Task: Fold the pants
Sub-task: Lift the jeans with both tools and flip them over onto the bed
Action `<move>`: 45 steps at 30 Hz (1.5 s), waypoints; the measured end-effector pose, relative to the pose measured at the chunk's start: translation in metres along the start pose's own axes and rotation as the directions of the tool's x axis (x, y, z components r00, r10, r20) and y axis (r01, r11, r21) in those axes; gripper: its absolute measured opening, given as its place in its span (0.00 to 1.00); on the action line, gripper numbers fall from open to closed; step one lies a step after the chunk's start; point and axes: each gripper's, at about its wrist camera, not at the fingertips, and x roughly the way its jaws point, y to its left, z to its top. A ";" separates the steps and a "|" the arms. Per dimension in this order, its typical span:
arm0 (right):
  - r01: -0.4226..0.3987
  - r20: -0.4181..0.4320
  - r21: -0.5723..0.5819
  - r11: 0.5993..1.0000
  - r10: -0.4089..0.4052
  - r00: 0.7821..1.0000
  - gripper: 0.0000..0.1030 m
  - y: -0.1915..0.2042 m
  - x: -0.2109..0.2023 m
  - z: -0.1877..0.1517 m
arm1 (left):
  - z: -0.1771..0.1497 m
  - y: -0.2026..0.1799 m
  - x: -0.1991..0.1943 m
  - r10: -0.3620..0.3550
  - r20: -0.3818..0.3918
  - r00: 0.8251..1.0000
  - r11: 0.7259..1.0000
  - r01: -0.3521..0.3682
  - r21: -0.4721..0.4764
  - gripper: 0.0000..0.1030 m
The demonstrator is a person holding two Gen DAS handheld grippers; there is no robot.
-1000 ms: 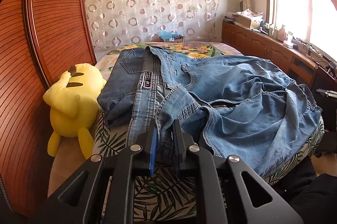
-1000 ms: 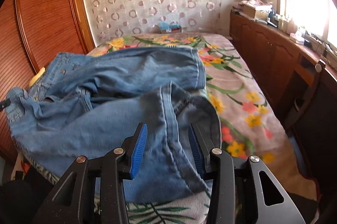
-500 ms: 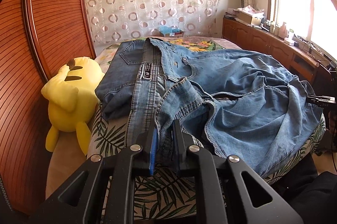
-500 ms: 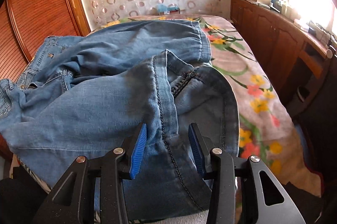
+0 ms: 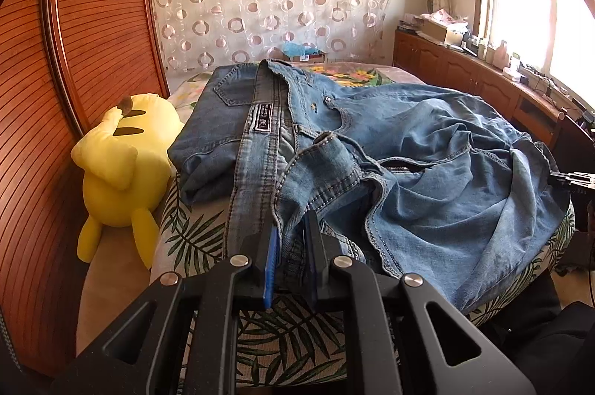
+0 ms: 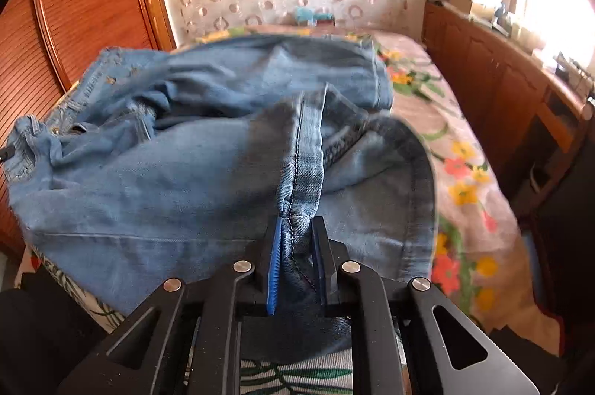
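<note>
Blue denim pants [image 5: 427, 149] lie crumpled across the near end of the bed, waistband to the left, legs bunched to the right. My left gripper [image 5: 292, 231] is shut on the waistband fabric near the fly. In the right wrist view the same pants [image 6: 167, 179] spread leftward, and my right gripper [image 6: 295, 227] is closing its jaws, with the blue pads pressing on a seamed fold of the leg near the hem. The tip of the right gripper [image 5: 571, 181] shows at the right edge of the left wrist view.
A yellow plush toy [image 5: 124, 168] leans between the bed and the wooden slatted wardrobe [image 5: 74, 42] on the left. The floral bedspread [image 6: 457, 135] stretches to the far patterned curtain. A wooden cabinet [image 5: 465, 75] with clutter runs along the window on the right.
The right gripper's jaws have come together onto the leg seam that earlier lay loose between its wide pads. The left gripper has kept its hold on the waistband.
</note>
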 end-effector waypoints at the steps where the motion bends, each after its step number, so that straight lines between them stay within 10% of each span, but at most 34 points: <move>1: -0.003 0.026 0.003 1.000 0.003 1.000 0.15 0.000 -0.009 0.001 | 0.001 0.000 -0.003 -0.001 0.014 1.000 1.000 0.001 -0.005 0.14; 18: 0.132 0.403 -0.018 0.991 -0.113 0.908 0.14 -0.006 -0.147 0.045 | 0.066 0.001 -0.032 0.009 0.187 0.982 1.000 -0.011 0.008 0.14; 45: 0.223 0.363 -0.004 0.975 -0.206 0.909 0.14 0.018 -0.079 0.113 | 0.164 -0.011 0.053 0.039 0.169 0.985 0.994 -0.055 0.091 0.14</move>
